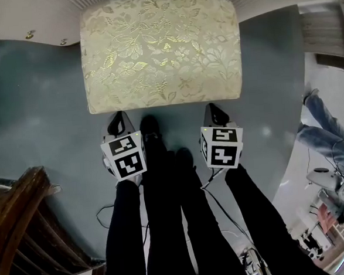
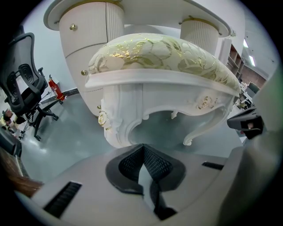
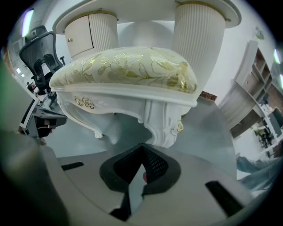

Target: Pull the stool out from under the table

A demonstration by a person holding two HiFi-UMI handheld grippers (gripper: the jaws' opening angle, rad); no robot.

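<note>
The stool (image 1: 160,49) has a cream cushion with gold floral pattern and a carved white frame; it stands on the grey floor in front of the white table (image 1: 28,17). Its near edge faces me. In the left gripper view the stool (image 2: 163,84) fills the middle, with a carved leg just beyond the jaws. My left gripper (image 1: 119,121) is shut and empty, just short of the stool's near left corner. My right gripper (image 1: 214,112) is shut and empty, just short of the near right corner. The right gripper view has the stool (image 3: 128,79) close ahead.
The white table's fluted pedestals (image 3: 199,39) rise behind the stool. A black office chair (image 2: 24,84) and a red fire extinguisher (image 2: 55,88) stand at the left. A dark wooden chair (image 1: 23,232) is at my lower left. Cables (image 1: 230,218) lie on the floor; a person's legs (image 1: 324,129) at right.
</note>
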